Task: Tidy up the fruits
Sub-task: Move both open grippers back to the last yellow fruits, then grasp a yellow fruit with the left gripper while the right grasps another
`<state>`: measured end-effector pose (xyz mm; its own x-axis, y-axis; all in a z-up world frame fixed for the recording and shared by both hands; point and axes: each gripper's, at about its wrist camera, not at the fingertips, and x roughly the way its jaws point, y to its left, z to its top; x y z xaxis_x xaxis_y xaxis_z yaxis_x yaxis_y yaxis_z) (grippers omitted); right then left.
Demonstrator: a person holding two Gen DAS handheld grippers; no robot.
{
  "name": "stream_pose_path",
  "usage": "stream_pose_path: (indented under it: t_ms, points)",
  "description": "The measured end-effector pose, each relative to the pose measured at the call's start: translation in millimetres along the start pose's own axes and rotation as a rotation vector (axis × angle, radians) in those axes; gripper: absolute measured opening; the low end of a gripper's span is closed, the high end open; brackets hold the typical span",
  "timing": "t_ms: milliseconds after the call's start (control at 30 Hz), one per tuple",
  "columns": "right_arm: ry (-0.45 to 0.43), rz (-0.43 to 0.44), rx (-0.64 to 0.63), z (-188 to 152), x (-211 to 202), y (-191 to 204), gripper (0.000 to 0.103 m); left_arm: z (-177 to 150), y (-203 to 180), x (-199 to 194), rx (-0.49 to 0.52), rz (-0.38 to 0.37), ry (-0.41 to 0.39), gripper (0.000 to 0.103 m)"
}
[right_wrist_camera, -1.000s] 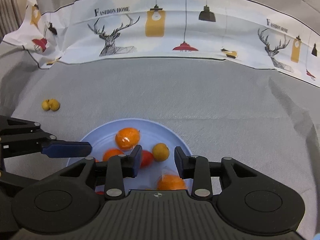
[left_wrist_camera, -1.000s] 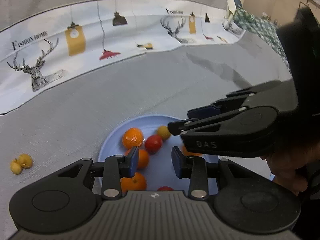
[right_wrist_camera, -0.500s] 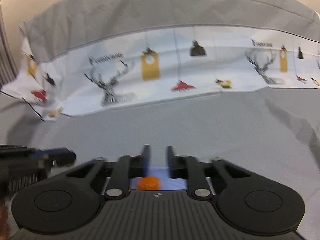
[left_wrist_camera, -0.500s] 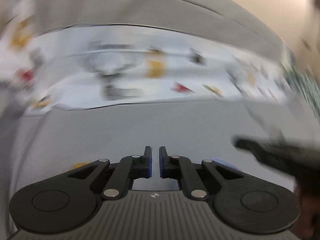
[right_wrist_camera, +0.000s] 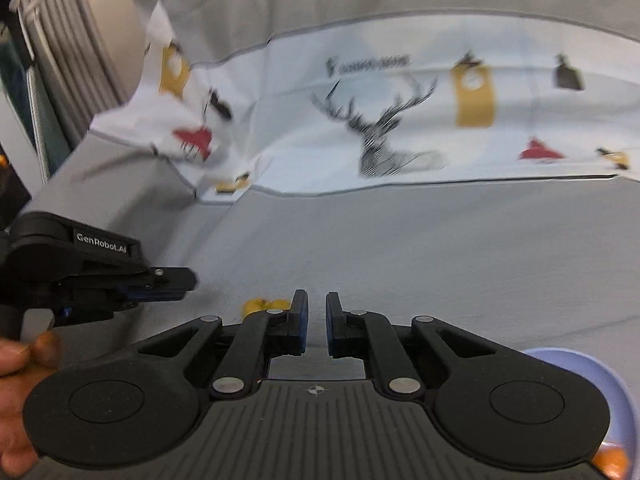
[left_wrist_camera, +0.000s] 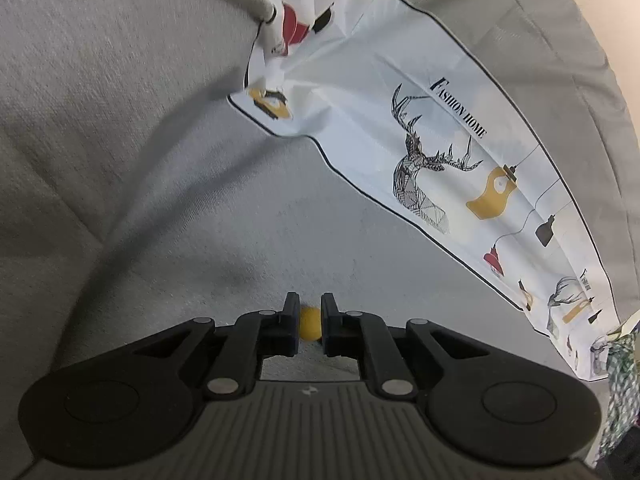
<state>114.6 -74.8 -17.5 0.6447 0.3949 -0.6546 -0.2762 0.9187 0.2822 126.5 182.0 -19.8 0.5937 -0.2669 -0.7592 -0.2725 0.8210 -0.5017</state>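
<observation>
In the left wrist view a small yellow fruit (left_wrist_camera: 310, 323) shows in the narrow gap between my left gripper's (left_wrist_camera: 310, 326) fingers; whether they press on it I cannot tell. In the right wrist view the left gripper (right_wrist_camera: 176, 280) hangs at the left over the grey cloth, with two small yellow fruits (right_wrist_camera: 266, 306) lying just right of it. My right gripper (right_wrist_camera: 316, 328) is nearly shut with nothing between its fingers. The blue plate's rim (right_wrist_camera: 600, 368) shows at the lower right with an orange fruit (right_wrist_camera: 610, 460) in it.
A white printed cloth with deer and lamps (left_wrist_camera: 440, 168) lies along the far side of the grey-covered table and also shows in the right wrist view (right_wrist_camera: 400, 120). A grey curtain (right_wrist_camera: 60, 40) hangs at the far left. A checked cloth (left_wrist_camera: 620, 380) is at the right edge.
Both grippers left the plate and swung left toward the two yellow fruits. Both went from open to nearly shut. The left gripper now has a yellow fruit between its fingers.
</observation>
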Motion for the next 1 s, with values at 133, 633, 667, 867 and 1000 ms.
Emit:
stream_pose_path:
  t_ms: [133, 633, 667, 867, 1000]
  points:
    - [0.051, -0.003, -0.014, -1, 34, 7, 0.040, 0, -3, 16, 0.000, -0.008, 0.028, 0.022]
    - [0.127, 0.053, -0.062, -3, 80, 15, 0.027, 3, -8, 59, 0.026, 0.011, 0.115, 0.033]
    - [0.119, 0.043, -0.066, -2, 76, 14, 0.027, 4, -7, 59, 0.026, 0.011, 0.117, 0.033]
    - [0.151, 0.003, -0.070, 1, 59, 1, 0.027, 2, -11, 61, 0.050, 0.014, 0.123, 0.033]
    - [0.159, -0.001, -0.092, -4, 53, -4, 0.027, -2, -19, 64, 0.092, 0.021, 0.124, 0.033]
